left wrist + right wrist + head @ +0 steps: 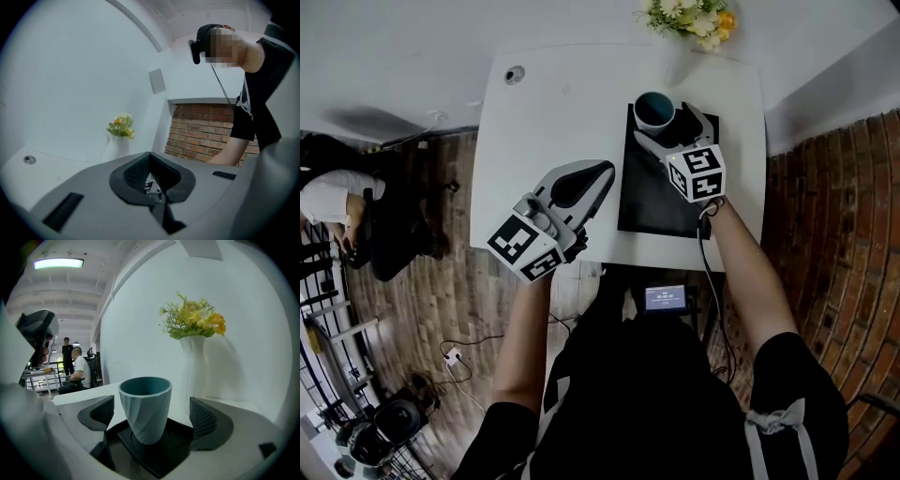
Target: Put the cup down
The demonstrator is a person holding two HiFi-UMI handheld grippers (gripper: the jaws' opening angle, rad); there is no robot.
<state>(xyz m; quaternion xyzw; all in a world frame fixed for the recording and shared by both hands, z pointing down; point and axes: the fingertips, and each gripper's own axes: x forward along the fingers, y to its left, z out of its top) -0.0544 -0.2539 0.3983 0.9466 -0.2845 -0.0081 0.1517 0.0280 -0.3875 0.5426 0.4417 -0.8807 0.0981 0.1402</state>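
A teal ribbed cup (pixel 654 111) (pixel 145 408) stands upright on a black mat (pixel 652 202) (pixel 159 460) at the far right part of the white table (pixel 544 112). My right gripper (pixel 667 124) (pixel 152 416) is open around the cup, with one pad on each side and a gap between each pad and the cup wall. My left gripper (pixel 591 178) (pixel 150 176) hovers over the table's middle, left of the mat, shut with nothing in it.
A white vase of yellow flowers (pixel 694 19) (pixel 197 376) stands at the far table edge just behind the cup. A round cable hole (pixel 515 74) sits at the far left corner. A small screen (pixel 666 298) is mounted at the near edge. A seated person (pixel 337 202) is off to the left.
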